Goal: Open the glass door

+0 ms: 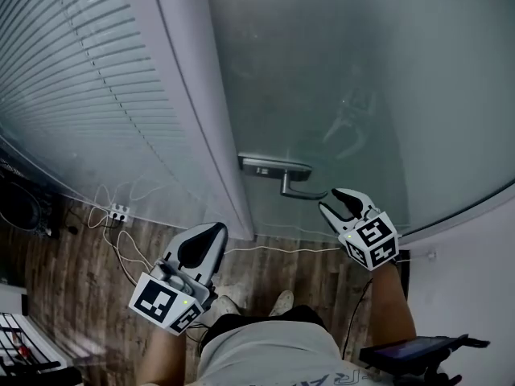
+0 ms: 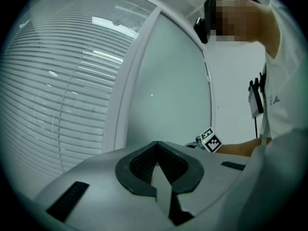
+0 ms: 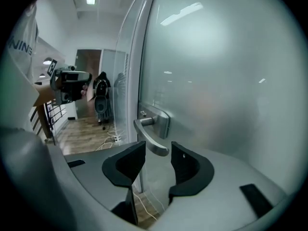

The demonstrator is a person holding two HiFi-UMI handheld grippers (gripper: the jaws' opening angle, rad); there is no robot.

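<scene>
Right gripper view shows our right hand-held gripper (image 3: 158,152) wide open around only the tip of the lever handle (image 3: 150,139), so we may slip off; our left hand-held gripper (image 2: 157,150) sits closed.

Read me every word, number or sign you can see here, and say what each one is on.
"NING": on the person's white shirt, right gripper view; earlier letters cut off.
The shirt print at the head view's bottom edge: cropped, unreadable.
On the left claw's cube and right claw's cube: square markers, no letters.
</scene>
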